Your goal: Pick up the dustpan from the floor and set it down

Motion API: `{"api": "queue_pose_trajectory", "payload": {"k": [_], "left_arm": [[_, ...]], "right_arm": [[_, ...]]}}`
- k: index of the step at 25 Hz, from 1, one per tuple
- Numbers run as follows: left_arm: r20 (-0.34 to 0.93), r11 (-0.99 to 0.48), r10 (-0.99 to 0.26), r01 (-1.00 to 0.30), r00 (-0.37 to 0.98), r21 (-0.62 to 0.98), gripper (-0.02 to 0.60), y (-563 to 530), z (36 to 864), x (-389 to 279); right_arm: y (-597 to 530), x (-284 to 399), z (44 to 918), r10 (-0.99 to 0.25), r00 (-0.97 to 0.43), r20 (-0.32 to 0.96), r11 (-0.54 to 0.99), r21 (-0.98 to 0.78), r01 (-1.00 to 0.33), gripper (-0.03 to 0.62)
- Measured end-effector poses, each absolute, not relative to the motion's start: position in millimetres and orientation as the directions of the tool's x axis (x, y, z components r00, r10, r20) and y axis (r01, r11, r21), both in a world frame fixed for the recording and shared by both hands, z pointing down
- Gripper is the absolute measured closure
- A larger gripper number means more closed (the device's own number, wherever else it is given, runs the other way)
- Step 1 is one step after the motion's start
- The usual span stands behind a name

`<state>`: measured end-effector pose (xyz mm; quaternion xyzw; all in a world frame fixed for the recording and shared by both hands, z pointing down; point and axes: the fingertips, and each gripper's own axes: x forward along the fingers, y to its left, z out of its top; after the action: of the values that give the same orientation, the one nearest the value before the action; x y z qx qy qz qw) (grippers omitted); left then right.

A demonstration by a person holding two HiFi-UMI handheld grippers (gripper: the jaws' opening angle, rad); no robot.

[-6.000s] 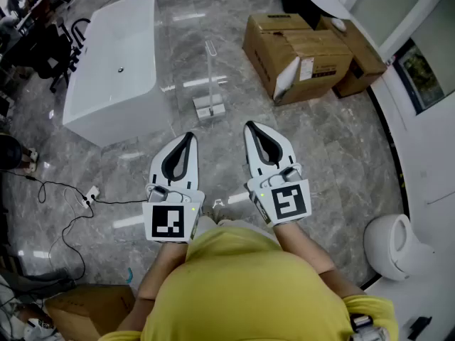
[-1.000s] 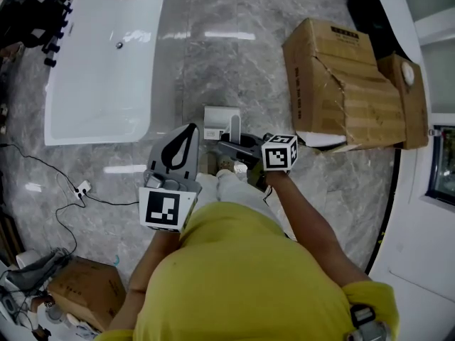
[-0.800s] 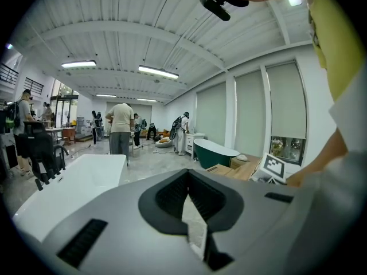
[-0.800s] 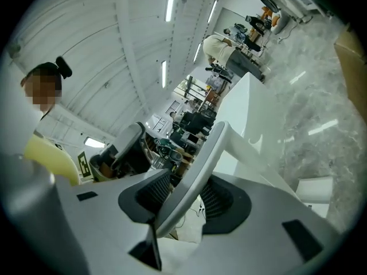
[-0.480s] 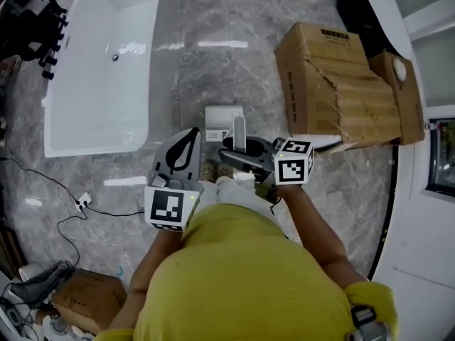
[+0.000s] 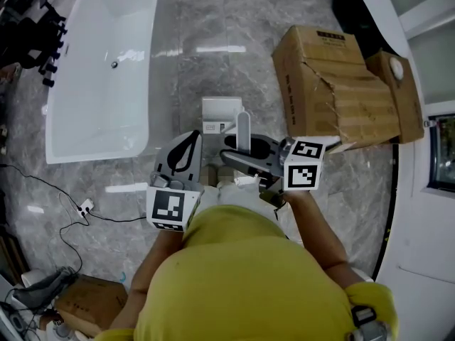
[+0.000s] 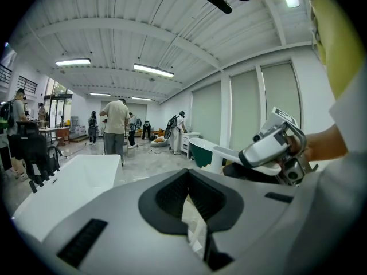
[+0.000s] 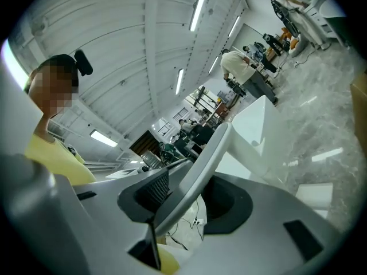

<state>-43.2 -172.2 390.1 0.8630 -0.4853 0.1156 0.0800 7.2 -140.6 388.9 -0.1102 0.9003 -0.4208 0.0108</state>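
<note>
The white dustpan's pan [image 6: 220,114] shows low over the grey marble floor, just ahead of the person's feet; whether it touches the floor I cannot tell. Its long white handle [image 6: 242,130] slants up into my right gripper [image 6: 231,150], which is rolled on its side and shut on it. The jaws have just been opening slightly, with the handle [image 8: 198,171] still between them in the right gripper view [image 8: 183,182]. My left gripper [image 6: 190,135] hangs beside it, shut and empty, also seen in its own view [image 7: 189,173].
A white bathtub [image 6: 99,69] lies to the left. Torn cardboard boxes [image 6: 334,84] stand at the right. A cable with a socket block [image 6: 85,206] trails over the floor at the lower left, near another box [image 6: 92,300]. Several people [image 7: 117,125] stand far off.
The right gripper has risen with the dustpan handle in its jaws; its marker cube has shifted right in the head view. The left gripper has stayed put.
</note>
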Motion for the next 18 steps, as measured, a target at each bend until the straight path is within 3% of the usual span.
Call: {"api": "queue_pose_trajectory", "payload": {"k": [18], "left_arm": [[0.289,-0.498,-0.826,-0.866,0.484,0.028,0.58,-170.1,393.1,-47.1]], "right_arm": [[-138.4,2.3,382.6,-0.174,-0.983,0.064,0.591,-0.791,-0.157,0.399]]}}
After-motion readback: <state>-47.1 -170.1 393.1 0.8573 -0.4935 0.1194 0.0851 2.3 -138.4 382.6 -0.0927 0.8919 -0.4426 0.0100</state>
